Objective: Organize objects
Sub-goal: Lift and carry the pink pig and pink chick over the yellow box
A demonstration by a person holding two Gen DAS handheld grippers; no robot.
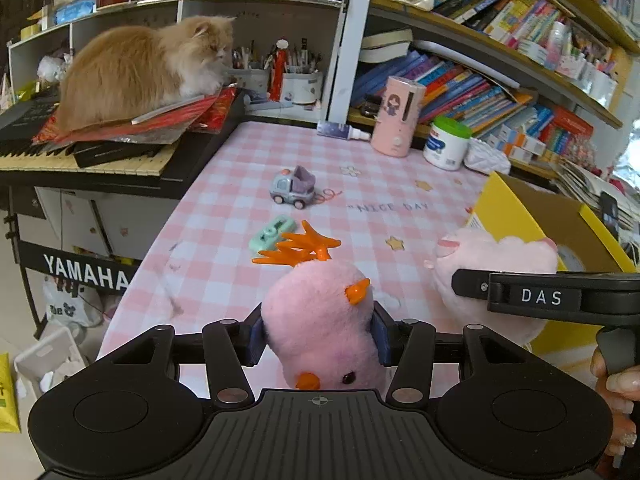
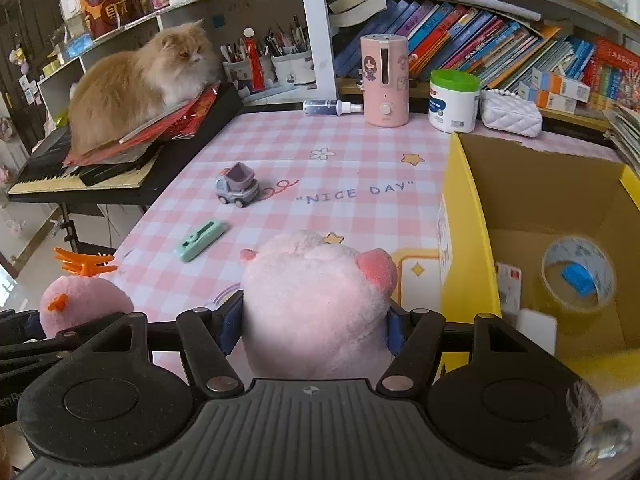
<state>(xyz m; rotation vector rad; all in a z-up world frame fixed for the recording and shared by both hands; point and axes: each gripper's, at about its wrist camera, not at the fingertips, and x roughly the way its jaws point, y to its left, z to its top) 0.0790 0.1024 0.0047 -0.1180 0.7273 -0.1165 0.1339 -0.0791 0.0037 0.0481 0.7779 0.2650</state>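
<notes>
**Two plush toys in hand, box on the right**

Soft pink chick toy [image 1: 320, 328] fills my left gripper [image 1: 319, 336], pads squeezing its sides. My right gripper [image 2: 312, 326] pinches the pink pig toy [image 2: 316, 304] above the table's near edge, beside the yellow box [image 2: 472, 240]. Both look light and squashy; grip mid-body.

Crammed bookshelves [image 2: 500, 40] behind a pink-checked table [image 2: 340, 152], keyboard [image 1: 80, 156] beside.

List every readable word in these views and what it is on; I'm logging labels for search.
"YAMAHA": front of the keyboard stand.
"NICE DAY": printed on the tablecloth.
"DAS": on the right gripper as seen from the left wrist.
Book spines, white jar label, box sticker: too small or blurred to read.
</notes>
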